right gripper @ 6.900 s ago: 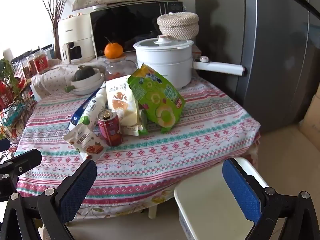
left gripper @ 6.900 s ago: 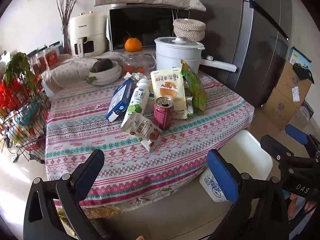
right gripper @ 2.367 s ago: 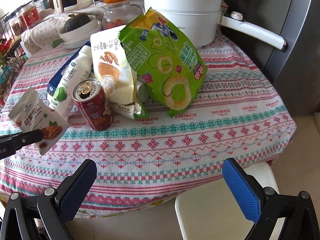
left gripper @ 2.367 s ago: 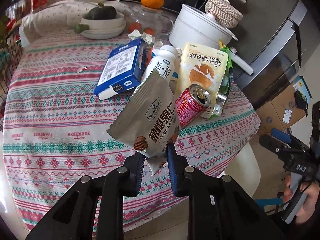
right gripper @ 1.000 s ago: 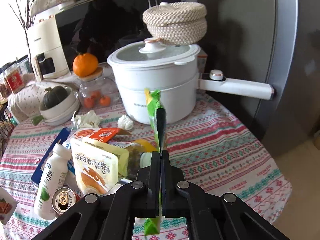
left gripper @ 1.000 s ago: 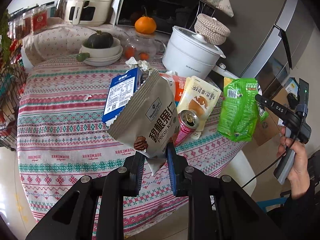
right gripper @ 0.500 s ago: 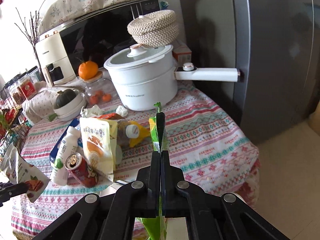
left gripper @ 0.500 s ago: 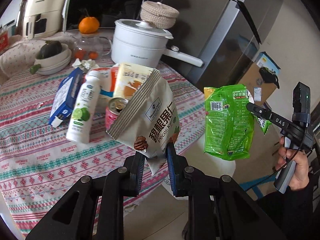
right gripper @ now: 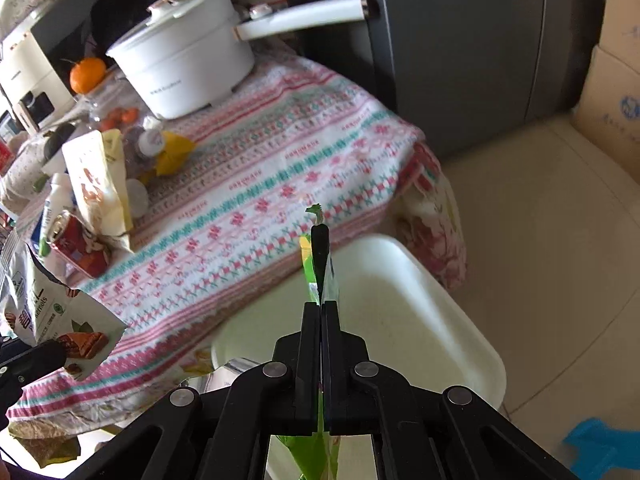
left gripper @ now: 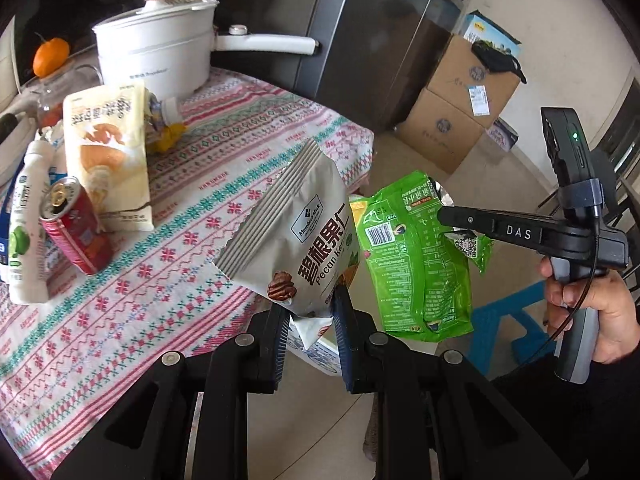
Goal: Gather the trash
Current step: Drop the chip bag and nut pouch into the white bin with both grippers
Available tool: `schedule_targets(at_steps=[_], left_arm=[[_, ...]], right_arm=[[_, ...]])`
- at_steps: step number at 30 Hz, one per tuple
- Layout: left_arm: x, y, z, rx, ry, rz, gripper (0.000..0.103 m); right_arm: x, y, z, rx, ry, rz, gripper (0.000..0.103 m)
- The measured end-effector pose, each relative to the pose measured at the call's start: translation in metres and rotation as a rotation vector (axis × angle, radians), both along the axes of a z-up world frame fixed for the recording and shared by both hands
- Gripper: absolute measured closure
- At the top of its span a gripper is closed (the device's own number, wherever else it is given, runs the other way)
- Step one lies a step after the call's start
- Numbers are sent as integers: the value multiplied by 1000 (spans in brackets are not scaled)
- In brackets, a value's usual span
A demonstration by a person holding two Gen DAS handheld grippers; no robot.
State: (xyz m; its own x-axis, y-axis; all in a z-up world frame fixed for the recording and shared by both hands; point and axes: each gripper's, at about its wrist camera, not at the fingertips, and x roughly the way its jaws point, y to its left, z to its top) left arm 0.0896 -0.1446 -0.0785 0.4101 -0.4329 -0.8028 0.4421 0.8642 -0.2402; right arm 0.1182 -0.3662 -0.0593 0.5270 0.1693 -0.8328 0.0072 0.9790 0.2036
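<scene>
My left gripper (left gripper: 310,322) is shut on the bottom corner of a grey pecan snack bag (left gripper: 296,236), held upright past the table's edge; the bag also shows in the right wrist view (right gripper: 52,320). My right gripper (right gripper: 320,240) is shut on a green snack bag (right gripper: 316,280), seen edge-on, held over the white bin (right gripper: 420,320) beside the table. In the left wrist view the green bag (left gripper: 416,264) hangs from the right gripper (left gripper: 444,214). A red can (left gripper: 74,232), a cream snack bag (left gripper: 108,152) and a white bottle (left gripper: 26,232) stay on the table.
The table has a striped patterned cloth (left gripper: 192,208). A white pot (left gripper: 156,52) with a long handle stands at its back, before the dark fridge (left gripper: 360,40). Cardboard boxes (left gripper: 460,112) stand on the floor. A blue stool (right gripper: 600,448) is nearby.
Both grippers have swung right, off the table, with their bags. The green bag has come down over the white bin. The pecan bag is now beside it.
</scene>
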Motion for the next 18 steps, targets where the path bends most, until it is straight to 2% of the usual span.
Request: schedule_targets(at_steps=[6,12,13,14,16,18], left_arm=[[13,-27,-29,39,29,-30,80],[24,-48,-51,74,46,-56,80],[25,-51,-54,80,47,-61,80],[26,-54,-57,88,48,-66,80],[27,-59,-62,100,49,-73,80],[30,-64,-67,106,52,-81,80]], right_arm=[[6,-14,-28,-12,80,-22,103],[18,-24,-49,0,147,-58,96],[19,-26,-49,2,149,-64,87],[19,-29,-48,-5,146,-74,71],[18,-33,-44,-28,133,-97,55],[16,-36,-40,-41,122,-107,53]])
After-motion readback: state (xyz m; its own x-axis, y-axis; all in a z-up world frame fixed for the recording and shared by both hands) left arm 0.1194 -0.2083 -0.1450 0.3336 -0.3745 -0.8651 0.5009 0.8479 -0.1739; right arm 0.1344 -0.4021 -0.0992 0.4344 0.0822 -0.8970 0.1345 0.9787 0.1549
